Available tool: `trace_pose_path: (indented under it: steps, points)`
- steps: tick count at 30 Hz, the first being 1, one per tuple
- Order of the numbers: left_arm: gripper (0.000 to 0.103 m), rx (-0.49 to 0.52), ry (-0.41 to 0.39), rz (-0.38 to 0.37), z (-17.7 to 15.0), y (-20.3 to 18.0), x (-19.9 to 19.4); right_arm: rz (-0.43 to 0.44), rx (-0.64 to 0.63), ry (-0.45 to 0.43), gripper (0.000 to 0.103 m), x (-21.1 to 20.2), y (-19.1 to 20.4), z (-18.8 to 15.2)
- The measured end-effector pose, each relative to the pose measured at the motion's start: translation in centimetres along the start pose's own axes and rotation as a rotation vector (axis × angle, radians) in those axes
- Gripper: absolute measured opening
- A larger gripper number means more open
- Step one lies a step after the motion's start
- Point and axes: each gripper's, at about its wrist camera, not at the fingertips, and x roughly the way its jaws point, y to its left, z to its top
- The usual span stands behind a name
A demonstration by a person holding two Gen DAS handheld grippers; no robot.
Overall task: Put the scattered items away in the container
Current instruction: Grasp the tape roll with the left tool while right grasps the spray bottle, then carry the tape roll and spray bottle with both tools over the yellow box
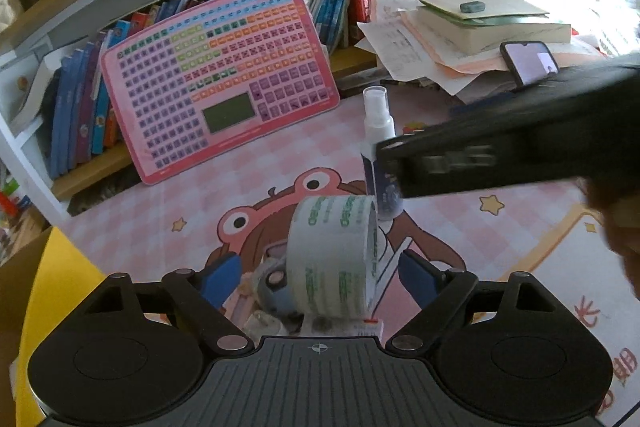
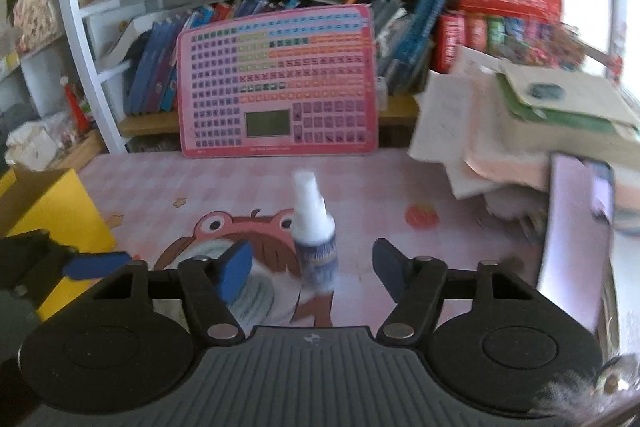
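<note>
A roll of clear tape with green print point(image 1: 334, 259) stands on edge on the pink mat between the wide-apart blue fingers of my left gripper point(image 1: 320, 277), which is open. Small items point(image 1: 272, 287) lie by the roll. A white spray bottle with a dark blue label point(image 2: 314, 239) stands upright just ahead of my right gripper point(image 2: 310, 269), between its open fingers without touching them. The bottle also shows in the left wrist view point(image 1: 378, 131), partly hidden by the right gripper's black body point(image 1: 512, 139). A yellow box point(image 2: 52, 215) sits at the left.
A pink keyboard chart point(image 1: 220, 79) leans against a bookshelf at the back. A stack of papers and books point(image 1: 480, 31) and a phone point(image 1: 528, 61) lie at the right. The yellow box also shows at the left edge point(image 1: 60, 275).
</note>
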Motion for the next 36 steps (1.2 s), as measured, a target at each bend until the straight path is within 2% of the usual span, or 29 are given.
trace_pose_path:
  steps: [5,11,15,22,28,36]
  points:
    - [0.081,0.019,0.012,-0.003,0.9,-0.1,1.1,0.002,-0.042,0.051,0.051,4.2,-0.1,0.7]
    - [0.067,0.026,0.034,-0.027,1.1,-0.4,2.3,0.024,-0.057,0.089,0.033,5.9,-0.2,0.9]
    - [0.042,0.036,0.043,-0.021,0.8,-0.8,2.9,0.021,-0.083,0.085,0.031,5.5,-0.2,0.8]
    - [0.042,-0.013,0.029,-0.065,1.0,-0.1,1.4,0.008,-0.051,0.058,0.031,3.1,-1.1,0.3]
    - [0.042,-0.077,-0.019,-0.153,1.1,0.4,-2.2,-0.007,-0.018,0.026,0.031,-0.7,-1.8,-0.7]
    - [0.042,-0.125,-0.002,-0.211,-1.8,0.6,-6.9,-0.029,0.069,0.032,0.031,-6.2,-2.3,-3.4]
